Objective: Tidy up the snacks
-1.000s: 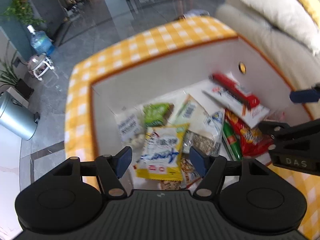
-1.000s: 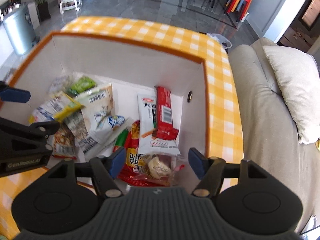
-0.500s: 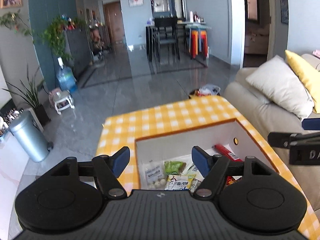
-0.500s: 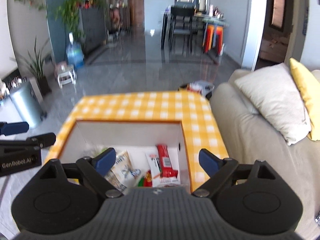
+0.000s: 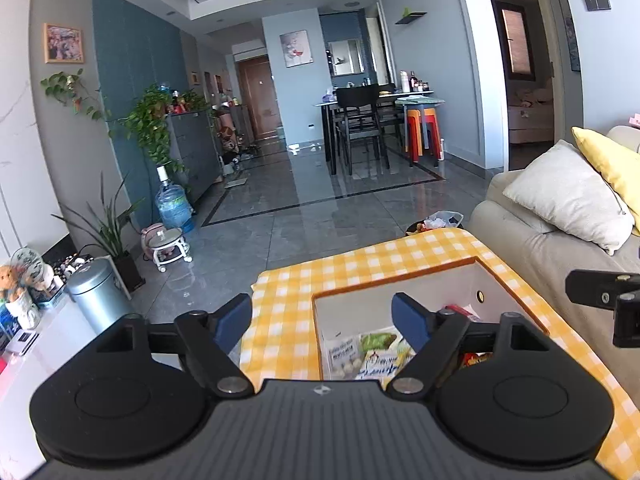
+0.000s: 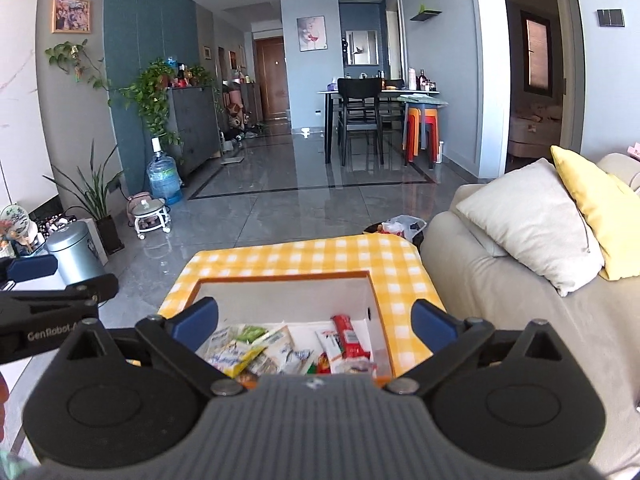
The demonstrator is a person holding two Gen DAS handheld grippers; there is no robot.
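Below both claws [image 5: 322, 316] [image 6: 314, 318] (spread, empty) lie boxed snacks [image 6: 280, 350].

Left claw [image 5: 322, 322], right claw [image 6: 314, 320]: both spread, empty.

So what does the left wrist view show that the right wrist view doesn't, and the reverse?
Only the left wrist view shows the right gripper at its edge and a white packet of pale round sweets. Only the right wrist view shows the left gripper and the long red wrapped bar in full. Both share the open white box of snacks, the yellow checked cloth and the yellow packet with blue lettering.
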